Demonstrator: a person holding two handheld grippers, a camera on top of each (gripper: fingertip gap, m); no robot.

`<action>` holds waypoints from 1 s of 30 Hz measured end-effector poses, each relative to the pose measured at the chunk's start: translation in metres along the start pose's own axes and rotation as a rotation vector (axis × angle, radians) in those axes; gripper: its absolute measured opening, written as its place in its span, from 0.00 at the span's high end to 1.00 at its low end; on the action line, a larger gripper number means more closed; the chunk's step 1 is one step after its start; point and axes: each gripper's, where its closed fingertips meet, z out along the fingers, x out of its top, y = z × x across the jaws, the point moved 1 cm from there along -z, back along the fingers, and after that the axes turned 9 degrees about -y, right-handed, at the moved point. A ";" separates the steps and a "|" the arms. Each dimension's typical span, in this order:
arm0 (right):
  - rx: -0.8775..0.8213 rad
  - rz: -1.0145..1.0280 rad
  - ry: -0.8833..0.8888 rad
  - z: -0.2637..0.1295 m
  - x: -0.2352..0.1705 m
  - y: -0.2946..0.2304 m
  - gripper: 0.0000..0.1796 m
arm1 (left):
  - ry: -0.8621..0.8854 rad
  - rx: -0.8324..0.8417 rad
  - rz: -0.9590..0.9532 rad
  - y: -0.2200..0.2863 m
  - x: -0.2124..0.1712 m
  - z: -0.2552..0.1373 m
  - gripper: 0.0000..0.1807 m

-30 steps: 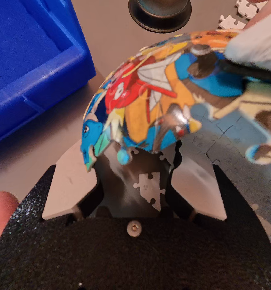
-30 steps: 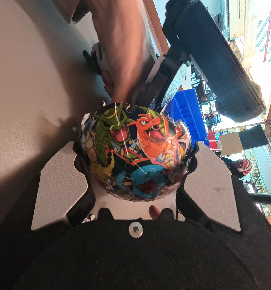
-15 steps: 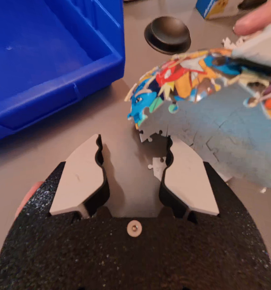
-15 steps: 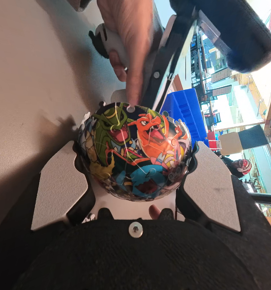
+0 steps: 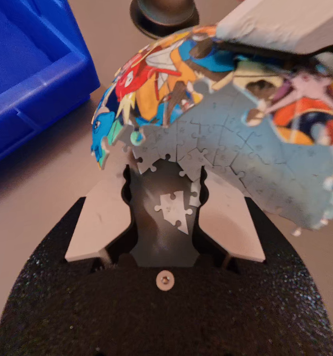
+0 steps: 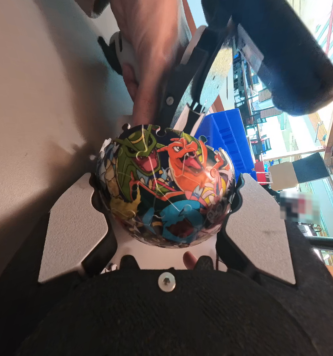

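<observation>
A partly built puzzle ball (image 6: 165,192), colourful outside and grey-blue inside, is clamped between the jaws of my right gripper (image 6: 166,177), which is shut on it. In the left wrist view the ball's open shell (image 5: 219,134) hangs over the table, with one of the right gripper's fingers (image 5: 277,25) on top of it. My left gripper (image 5: 163,173) is open and empty, with its tips just under the shell's jagged edge. A loose grey puzzle piece (image 5: 171,212) lies on the table between its jaws. The left gripper's body (image 6: 183,119) and a hand (image 6: 152,57) show beyond the ball.
A blue plastic bin (image 5: 26,86) stands at the left and also shows in the right wrist view (image 6: 225,138). A round black stand (image 5: 163,17) sits on the tan table (image 5: 36,202) beyond the ball. Shelves and a room lie far off.
The left gripper drew back from the ball, then came forward again under its edge. The shell now shows more of its grey inside. The right gripper's hold on the ball is unchanged.
</observation>
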 end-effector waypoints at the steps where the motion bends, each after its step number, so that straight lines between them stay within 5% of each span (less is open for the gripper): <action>1: 0.000 -0.002 0.000 0.000 0.000 0.000 0.27 | -0.026 0.030 0.002 -0.003 -0.003 0.003 0.61; 30: -0.004 -0.014 -0.010 -0.001 0.000 0.000 0.27 | -0.043 0.118 -0.094 -0.006 0.002 -0.004 0.49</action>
